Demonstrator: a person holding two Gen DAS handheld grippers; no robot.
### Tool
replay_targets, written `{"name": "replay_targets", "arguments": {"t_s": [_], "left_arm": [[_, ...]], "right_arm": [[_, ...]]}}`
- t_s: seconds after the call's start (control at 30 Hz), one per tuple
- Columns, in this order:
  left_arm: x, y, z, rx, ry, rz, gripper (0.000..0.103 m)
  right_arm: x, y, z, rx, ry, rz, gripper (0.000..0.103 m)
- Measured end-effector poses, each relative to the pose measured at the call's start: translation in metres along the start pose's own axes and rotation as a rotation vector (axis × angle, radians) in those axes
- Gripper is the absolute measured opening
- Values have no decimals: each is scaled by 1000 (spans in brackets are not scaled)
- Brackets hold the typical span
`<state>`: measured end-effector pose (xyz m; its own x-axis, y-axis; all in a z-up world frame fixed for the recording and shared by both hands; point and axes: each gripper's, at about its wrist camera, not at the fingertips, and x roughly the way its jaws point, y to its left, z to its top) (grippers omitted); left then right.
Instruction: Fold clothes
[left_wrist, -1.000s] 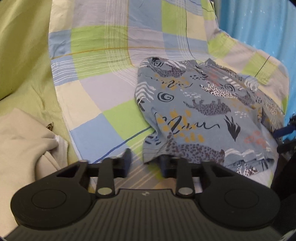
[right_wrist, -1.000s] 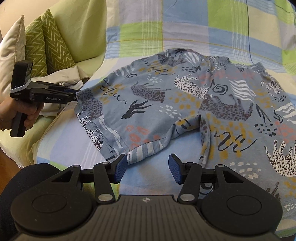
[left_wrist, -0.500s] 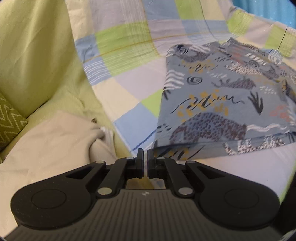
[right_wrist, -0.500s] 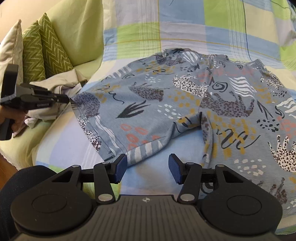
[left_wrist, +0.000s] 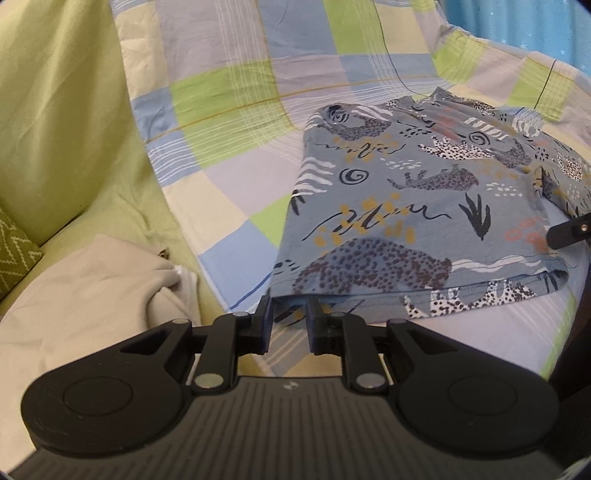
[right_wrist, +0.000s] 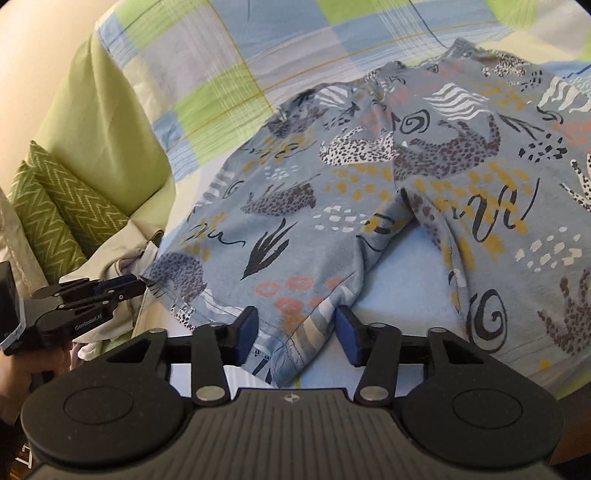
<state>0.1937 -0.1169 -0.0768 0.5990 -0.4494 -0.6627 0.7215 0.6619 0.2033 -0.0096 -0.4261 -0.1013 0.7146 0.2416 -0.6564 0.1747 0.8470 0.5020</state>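
Left wrist view looks along two black fingers with blue pads; the left gripper (left_wrist: 290, 319) sits at the near corner of the shorts (left_wrist: 413, 214), its jaws parted by a modest gap, and the hem corner lies in that gap with neither pad visibly pressing it, so it is released rather than clenched. The shorts are soft blue-grey jersey printed with spotted leopards, navy swirls, mustard dots and coral ovals, and they lie spread flat on a checked sheet (left_wrist: 229, 110) of green, blue, lilac and cream squares with thin white stripes. The sheet drapes over a sofa (left_wrist: 59, 122) covered in plain, slightly wrinkled lime cloth. A rumpled beige cloth (left_wrist: 96, 280) is heaped on the seat just beside the shorts, and a green cushion (left_wrist: 14, 247) with a pale zigzag weave shows at the far left edge. From the right wrist view, the right gripper (right_wrist: 297, 338) has its jaws spread wide, straddling the stitched hem of the left leg near the crotch; fabric lies between the pads (whether either pad touches it I cannot tell), so nothing is grasped. There the two legs part in a narrow V showing pale blue sheet, and the gathered waistband lies at the far edge, toward the backrest.
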Motion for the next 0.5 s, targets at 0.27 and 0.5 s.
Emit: {"name": "replay_targets", "arguments": {"t_s": [0.27, 0.5], "left_arm": [[7, -3, 1, 12, -7, -10, 16], [-12, -4, 2, 38, -3, 5, 25]], "right_arm": [[-21, -15, -25, 10, 18, -71, 0], [-47, -17, -24, -20, -51, -119, 13]]}}
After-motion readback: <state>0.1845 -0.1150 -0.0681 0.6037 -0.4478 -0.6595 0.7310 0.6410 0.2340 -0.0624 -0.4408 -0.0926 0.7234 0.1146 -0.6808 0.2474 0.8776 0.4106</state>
